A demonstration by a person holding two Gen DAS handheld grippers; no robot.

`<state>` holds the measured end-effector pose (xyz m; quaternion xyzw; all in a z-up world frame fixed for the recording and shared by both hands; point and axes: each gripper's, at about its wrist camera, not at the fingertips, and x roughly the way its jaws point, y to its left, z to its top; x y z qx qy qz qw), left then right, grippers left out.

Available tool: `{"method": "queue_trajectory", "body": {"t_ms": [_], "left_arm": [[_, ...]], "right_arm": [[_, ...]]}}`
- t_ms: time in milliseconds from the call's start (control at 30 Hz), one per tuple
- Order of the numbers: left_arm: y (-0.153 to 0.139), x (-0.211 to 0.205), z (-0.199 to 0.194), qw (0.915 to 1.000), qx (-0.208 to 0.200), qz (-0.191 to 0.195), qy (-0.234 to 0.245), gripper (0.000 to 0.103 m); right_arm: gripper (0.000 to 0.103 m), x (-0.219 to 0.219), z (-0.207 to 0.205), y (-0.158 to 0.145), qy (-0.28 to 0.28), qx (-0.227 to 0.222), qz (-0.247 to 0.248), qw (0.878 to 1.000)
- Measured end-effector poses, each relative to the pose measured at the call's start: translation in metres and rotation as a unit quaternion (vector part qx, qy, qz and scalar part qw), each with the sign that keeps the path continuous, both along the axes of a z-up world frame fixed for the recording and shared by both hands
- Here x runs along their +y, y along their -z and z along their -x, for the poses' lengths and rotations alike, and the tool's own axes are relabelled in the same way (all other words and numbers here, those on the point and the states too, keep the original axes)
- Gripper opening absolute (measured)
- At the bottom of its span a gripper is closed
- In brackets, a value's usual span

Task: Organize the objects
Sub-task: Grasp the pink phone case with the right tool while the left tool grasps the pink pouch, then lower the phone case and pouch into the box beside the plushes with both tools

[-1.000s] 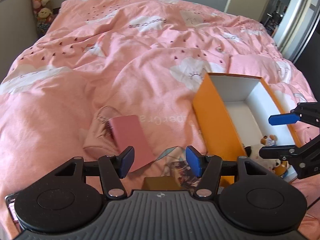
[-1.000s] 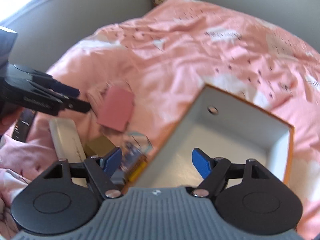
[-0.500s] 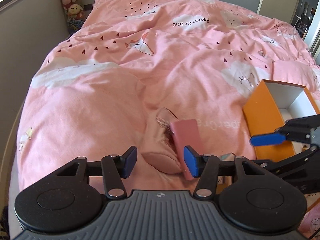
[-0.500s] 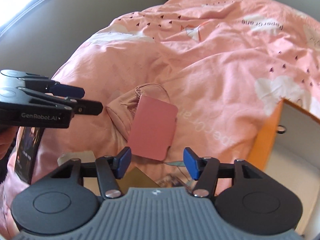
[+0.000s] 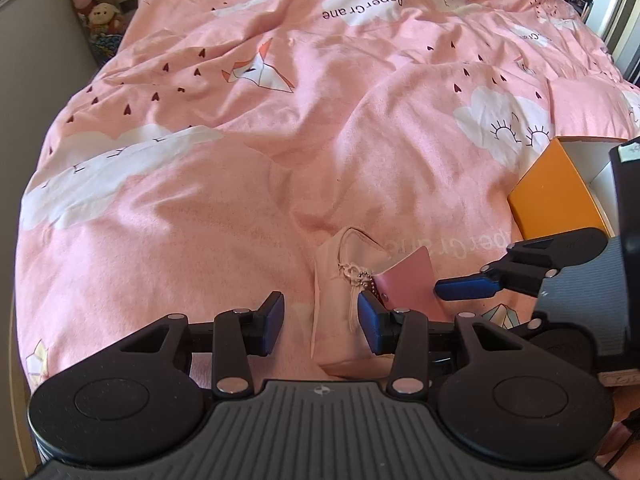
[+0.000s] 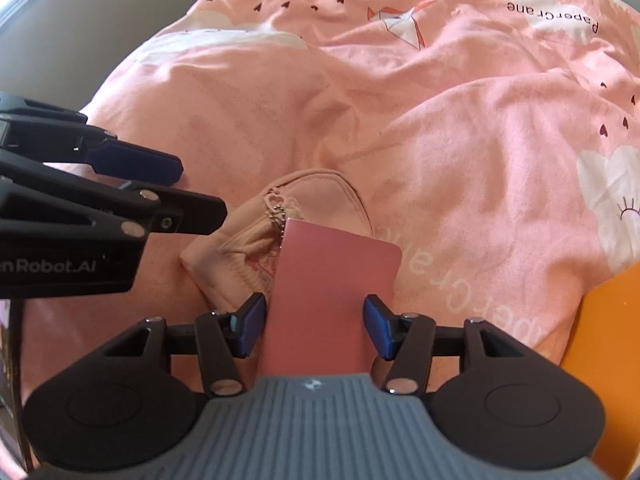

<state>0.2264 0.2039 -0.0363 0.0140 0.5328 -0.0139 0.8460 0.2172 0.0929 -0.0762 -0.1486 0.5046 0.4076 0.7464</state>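
Pink card case (image 6: pixel 332 292) lies on the bed (image 6: pixel 460 152) against a fabric pouch (image 6: pixel 316 196) at its 11 o'clock. My right gripper (image 6: pixel 314 326) straddles the case, fingers spread, not visibly pressing; my left gripper (image 5: pixel 320 328), its fingers just closing yet still apart, frames the pouch.

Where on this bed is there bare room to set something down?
Free: the wide quilt left of the beige pouch, and beyond it toward the fox print. Crowded: pouch, pink card case, both tongs, and the orange box at right.
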Motion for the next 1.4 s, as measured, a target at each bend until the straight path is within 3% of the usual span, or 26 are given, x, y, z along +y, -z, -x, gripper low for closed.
{"method": "queue_trajectory", "body": {"t_ms": [133, 200, 267, 367, 567, 667, 833, 1033, 1167, 1400], "left_arm": [[0.01, 0.003, -0.012, 0.9998, 0.015, 0.011, 0.008, 0.051], [0.016, 0.003, -0.017, 0.9995, 0.025, 0.015, 0.009, 0.054], [0.021, 0.003, -0.021, 0.9992, 0.032, 0.021, 0.013, 0.056], [0.026, 0.0, -0.027, 0.9988, 0.039, 0.02, 0.021, 0.062], [0.041, -0.005, -0.041, 0.9978, 0.058, 0.02, 0.026, 0.064], [0.046, -0.004, -0.044, 0.9974, 0.06, 0.035, 0.02, 0.063], [0.047, -0.006, -0.041, 0.9975, 0.055, 0.043, 0.012, 0.049], [0.038, -0.01, -0.022, 0.9985, 0.016, 0.047, -0.021, 0.033], [0.021, -0.016, -0.003, 0.9979, -0.02, 0.052, -0.034, 0.031], [-0.038, -0.039, 0.028, 0.9932, -0.095, 0.059, -0.034, 0.03]], "right_arm": [[0.059, 0.004, -0.005, 0.006, 0.0, 0.001, 0.004, 1.0], [0.054, 0.0, -0.007, 0.005, -0.005, 0.008, 0.002, 1.0], [0.04, -0.006, -0.011, 0.0, -0.005, 0.019, -0.001, 1.0], [0.029, -0.017, -0.018, -0.011, -0.005, 0.02, -0.006, 1.0], [0.028, -0.033, -0.028, -0.017, 0.014, 0.019, 0.008, 1.0], [0.027, -0.037, -0.035, -0.007, 0.032, 0.022, 0.022, 0.999], [0.023, -0.046, -0.047, 0.008, 0.063, 0.066, -0.002, 0.996], [0.021, -0.052, -0.039, -0.004, 0.06, 0.054, -0.02, 0.996], [0.02, -0.07, -0.036, -0.021, 0.068, 0.046, -0.042, 0.996], [0.02, -0.115, -0.022, -0.073, 0.092, 0.031, -0.115, 0.989]]}}
